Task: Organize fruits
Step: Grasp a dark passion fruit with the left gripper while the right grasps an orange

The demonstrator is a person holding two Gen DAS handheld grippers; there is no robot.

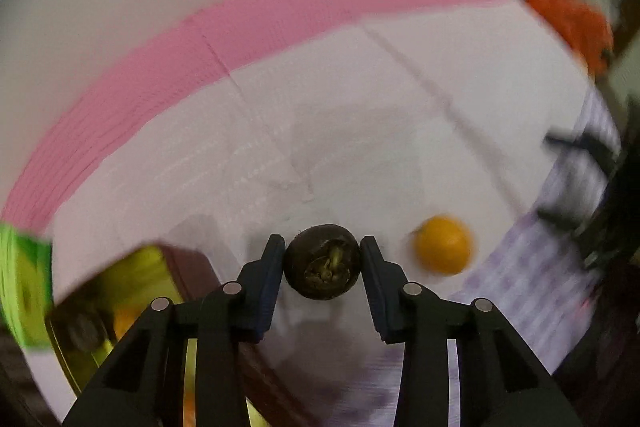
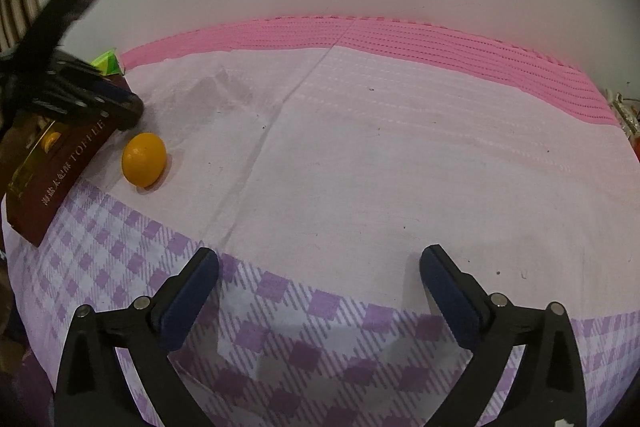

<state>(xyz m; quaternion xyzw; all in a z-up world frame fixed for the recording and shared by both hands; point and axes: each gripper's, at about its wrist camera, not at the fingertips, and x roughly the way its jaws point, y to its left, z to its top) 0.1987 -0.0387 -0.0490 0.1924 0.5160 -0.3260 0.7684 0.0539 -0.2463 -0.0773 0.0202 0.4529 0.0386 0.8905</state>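
Landmark: we place everything relative to the maroon toffee box (image 2: 60, 171), which stands open at the cloth's left edge.
Left gripper (image 1: 322, 259): we pinch a dark brown round fruit (image 1: 322, 261) between both pads, just right of the box; its stem end faces the camera.
Right gripper (image 2: 319, 285): our jaws stand spread wide with nothing between them, hovering over the purple-checked cloth (image 2: 304, 343), well to the right of the box.
Orange fruit (image 2: 144, 159): it lies on the pale cloth just beside the box's right wall; we cannot tell whether it touches.
Step in hand: we judge the dark fruit is bound for the box.
How to do it well: we should keep the pinch centred on the fruit's widest part, since a round fruit may roll out; carry it over the gold interior before spreading the pads, and let go low.
Box contents: we glimpse at least one small orange fruit (image 2: 52, 139) inside against the gold lining; the rest is blurred or hidden.
Behind the box: a bright green packet (image 2: 106, 63).
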